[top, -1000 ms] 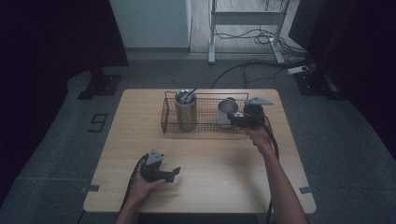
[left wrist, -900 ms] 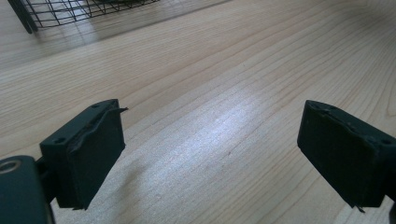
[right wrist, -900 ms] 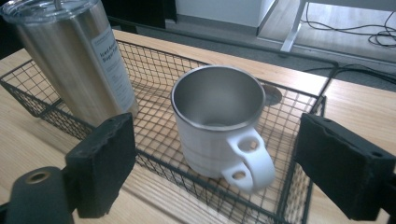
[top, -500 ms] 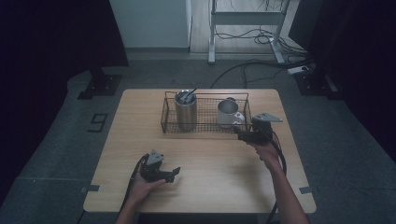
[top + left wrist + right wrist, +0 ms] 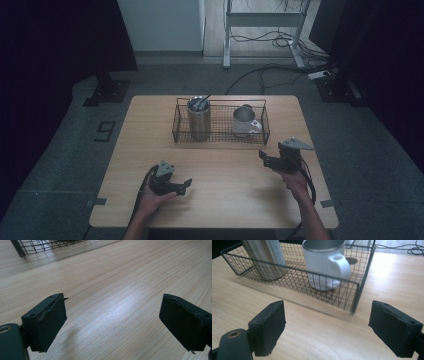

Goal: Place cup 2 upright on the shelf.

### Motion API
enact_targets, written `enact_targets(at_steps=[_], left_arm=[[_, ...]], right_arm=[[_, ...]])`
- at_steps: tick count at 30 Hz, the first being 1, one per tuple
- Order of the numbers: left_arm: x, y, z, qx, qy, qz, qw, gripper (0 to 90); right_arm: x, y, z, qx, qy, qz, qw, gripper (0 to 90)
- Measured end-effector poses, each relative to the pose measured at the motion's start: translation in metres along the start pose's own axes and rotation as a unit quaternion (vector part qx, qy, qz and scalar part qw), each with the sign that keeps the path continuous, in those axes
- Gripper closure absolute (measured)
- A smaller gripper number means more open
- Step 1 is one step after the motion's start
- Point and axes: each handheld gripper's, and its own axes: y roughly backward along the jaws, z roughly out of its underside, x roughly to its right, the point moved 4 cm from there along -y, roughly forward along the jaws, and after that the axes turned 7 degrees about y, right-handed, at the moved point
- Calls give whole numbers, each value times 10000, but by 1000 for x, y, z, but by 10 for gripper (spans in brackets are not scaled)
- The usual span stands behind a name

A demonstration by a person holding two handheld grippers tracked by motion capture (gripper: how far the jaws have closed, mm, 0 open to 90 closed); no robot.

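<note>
Left gripper sits near the tabletop's front edge, jaws apart over bare wood, nothing between them. Right gripper hovers by the right edge, jaws spread and empty. Beyond, toward the far edge, the wire basket holds the white mug and a steel tumbler, utensils probably inside.
</note>
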Motion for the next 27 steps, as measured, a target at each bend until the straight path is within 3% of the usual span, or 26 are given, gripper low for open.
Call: enact_targets(at_steps=[7, 15, 27], left_arm=[[0, 0, 0, -23, -13, -15, 10000, 73], [0, 0, 1, -27, -13, -23, 10000, 73], [0, 1, 0, -13, -23, -21, 10000, 73]], right_arm=[[-3, 10, 24, -86, -71, -21, 9999, 137], [-3, 8, 46, -292, -91, 1, 9995, 146], [-2, 7, 50, -286, -129, 23, 9995, 151]])
